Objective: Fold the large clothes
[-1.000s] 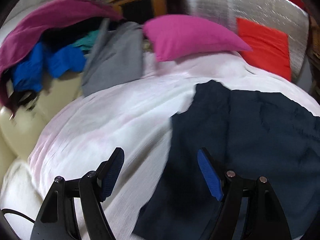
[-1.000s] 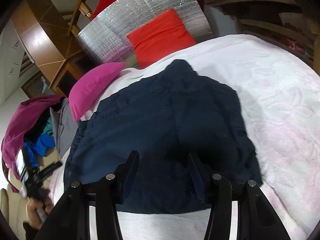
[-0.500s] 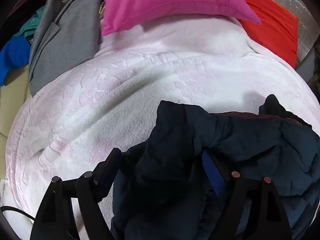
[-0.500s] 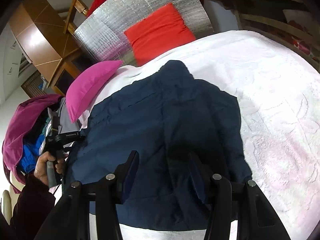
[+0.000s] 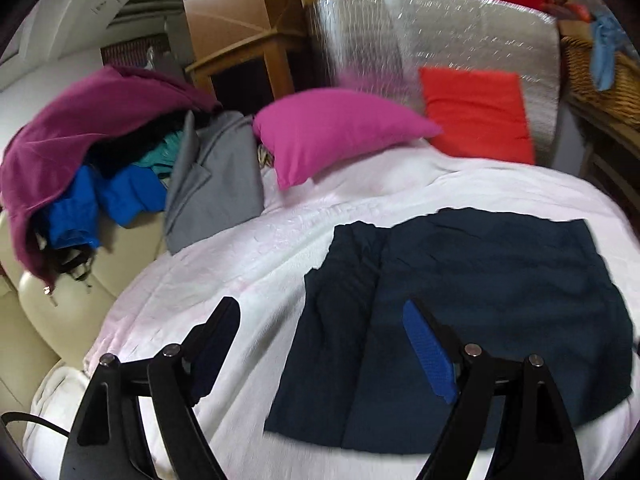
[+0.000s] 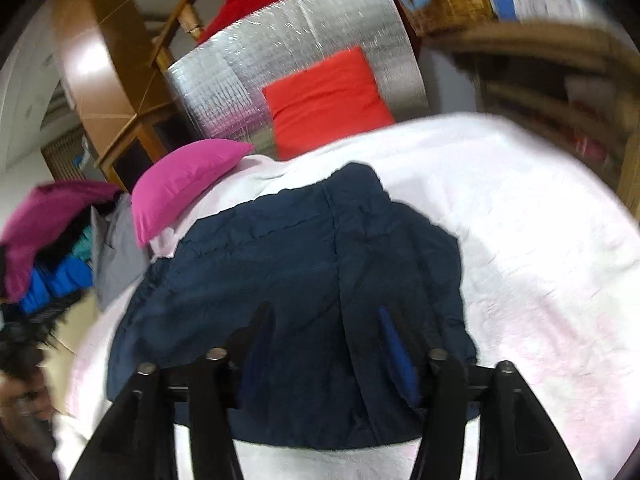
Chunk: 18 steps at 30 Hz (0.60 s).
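Observation:
A dark navy jacket [image 5: 472, 312] lies flat on the white bedspread [image 5: 248, 264], folded into a rough rectangle with one flap laid over its left side. My left gripper [image 5: 320, 340] is open and empty, raised above the jacket's left edge. In the right wrist view the same jacket [image 6: 304, 272] lies spread on the bed. My right gripper [image 6: 328, 340] is open and empty above the jacket's near edge.
A pink pillow [image 5: 336, 128] and a red pillow [image 5: 476, 116] lie at the head of the bed against a silver foil panel [image 5: 432, 36]. A heap of maroon, blue and grey clothes [image 5: 104, 152] sits on a cream sofa at the left.
Half a second ago my left gripper had a bunched part of the jacket between its fingers. It has let go and lifted back; the jacket now lies flat with that side folded over.

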Each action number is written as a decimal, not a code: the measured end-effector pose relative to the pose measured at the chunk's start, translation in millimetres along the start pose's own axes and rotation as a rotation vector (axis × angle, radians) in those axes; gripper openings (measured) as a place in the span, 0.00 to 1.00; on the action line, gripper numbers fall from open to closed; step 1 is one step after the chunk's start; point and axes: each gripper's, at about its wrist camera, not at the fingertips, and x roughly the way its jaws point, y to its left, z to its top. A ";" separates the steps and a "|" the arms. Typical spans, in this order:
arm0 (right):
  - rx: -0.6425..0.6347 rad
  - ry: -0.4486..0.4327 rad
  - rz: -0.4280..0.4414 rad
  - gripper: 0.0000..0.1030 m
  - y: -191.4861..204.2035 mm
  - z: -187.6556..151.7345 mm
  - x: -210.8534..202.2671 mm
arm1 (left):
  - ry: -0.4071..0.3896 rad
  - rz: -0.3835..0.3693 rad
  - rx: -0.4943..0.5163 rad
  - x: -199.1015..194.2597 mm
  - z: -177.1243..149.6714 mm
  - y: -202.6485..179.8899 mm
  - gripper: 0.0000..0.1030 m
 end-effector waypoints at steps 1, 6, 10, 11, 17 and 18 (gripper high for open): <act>-0.012 -0.011 -0.006 0.64 3.9 -3.4 -7.1 | -0.016 -0.004 0.000 -14.3 -4.6 2.9 0.85; -0.072 -0.071 -0.075 0.71 24.9 -14.6 -52.3 | -0.103 -0.010 0.002 -77.5 -16.7 18.0 0.87; -0.134 -0.098 -0.125 0.76 43.4 -22.5 -88.6 | -0.164 -0.011 -0.003 -116.9 -24.2 27.5 0.89; -0.149 -0.099 -0.135 0.76 48.2 -22.9 -97.3 | -0.176 -0.017 -0.004 -125.8 -25.7 29.1 0.90; -0.196 -0.136 -0.165 0.83 75.8 -18.0 -161.4 | -0.263 -0.030 -0.005 -177.8 -30.8 41.8 0.92; -0.198 -0.146 -0.166 0.83 80.0 -17.5 -174.2 | -0.272 -0.035 -0.009 -185.0 -31.3 44.0 0.92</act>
